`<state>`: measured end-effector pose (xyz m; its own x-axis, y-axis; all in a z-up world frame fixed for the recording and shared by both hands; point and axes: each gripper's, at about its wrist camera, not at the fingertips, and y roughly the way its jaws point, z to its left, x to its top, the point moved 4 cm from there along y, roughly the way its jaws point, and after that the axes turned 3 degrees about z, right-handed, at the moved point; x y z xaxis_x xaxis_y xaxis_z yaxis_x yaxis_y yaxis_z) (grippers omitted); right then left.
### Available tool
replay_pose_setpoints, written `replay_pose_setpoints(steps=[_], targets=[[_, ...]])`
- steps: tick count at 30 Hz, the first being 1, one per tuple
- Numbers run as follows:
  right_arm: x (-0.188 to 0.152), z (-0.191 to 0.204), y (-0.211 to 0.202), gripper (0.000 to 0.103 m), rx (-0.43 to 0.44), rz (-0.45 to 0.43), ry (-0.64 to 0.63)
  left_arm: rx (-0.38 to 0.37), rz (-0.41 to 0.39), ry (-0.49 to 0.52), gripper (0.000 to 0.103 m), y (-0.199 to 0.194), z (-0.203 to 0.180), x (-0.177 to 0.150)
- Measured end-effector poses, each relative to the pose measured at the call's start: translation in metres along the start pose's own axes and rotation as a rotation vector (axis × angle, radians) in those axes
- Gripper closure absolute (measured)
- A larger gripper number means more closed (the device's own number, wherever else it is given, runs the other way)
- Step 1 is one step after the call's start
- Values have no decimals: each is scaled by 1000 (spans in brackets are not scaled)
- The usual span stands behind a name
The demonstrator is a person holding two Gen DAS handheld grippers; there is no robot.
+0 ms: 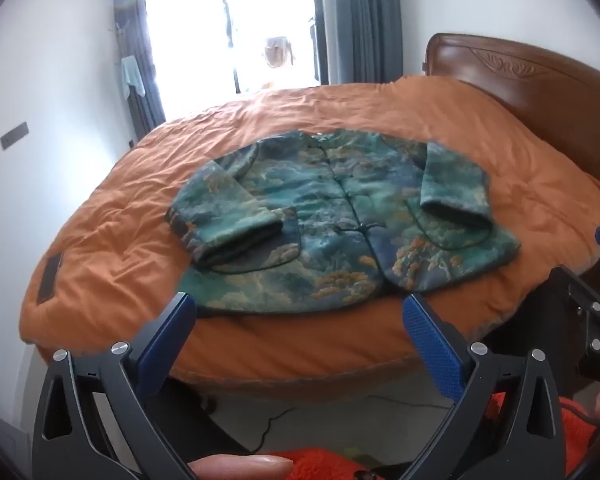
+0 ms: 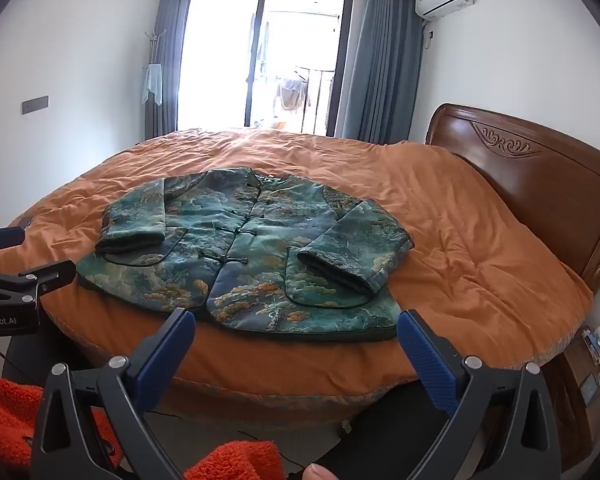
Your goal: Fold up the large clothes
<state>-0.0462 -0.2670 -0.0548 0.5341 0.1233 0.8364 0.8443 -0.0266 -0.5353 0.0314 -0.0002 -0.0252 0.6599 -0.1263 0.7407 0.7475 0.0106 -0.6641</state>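
A green and blue patterned jacket [image 1: 339, 216] with knot buttons lies flat, front up, on the orange bed [image 1: 260, 336]. Both sleeves are folded in over its front. It also shows in the right wrist view [image 2: 244, 256]. My left gripper [image 1: 300, 312] is open and empty, hovering off the bed's near edge in front of the jacket hem. My right gripper [image 2: 296, 328] is open and empty, also off the near edge by the hem. The left gripper [image 2: 4, 240] shows at the left edge of the right wrist view.
A wooden headboard [image 2: 539, 184] stands at the right. A window with grey curtains [image 2: 260, 60] is behind the bed. A dark flat object [image 1: 50, 278] lies on the bed's left edge. Cables [image 1: 272, 424] run on the floor below.
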Motion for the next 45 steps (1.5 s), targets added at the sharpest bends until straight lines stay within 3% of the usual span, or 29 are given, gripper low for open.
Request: replay_pose_setpoints(steps=[9,45], targets=[[1,0,2,0,7,3,5,-34,26,-19,0,9,2,-1],[0,-2,9,0,-17,24,30,-44,23,-26,0,9,-10,-12]])
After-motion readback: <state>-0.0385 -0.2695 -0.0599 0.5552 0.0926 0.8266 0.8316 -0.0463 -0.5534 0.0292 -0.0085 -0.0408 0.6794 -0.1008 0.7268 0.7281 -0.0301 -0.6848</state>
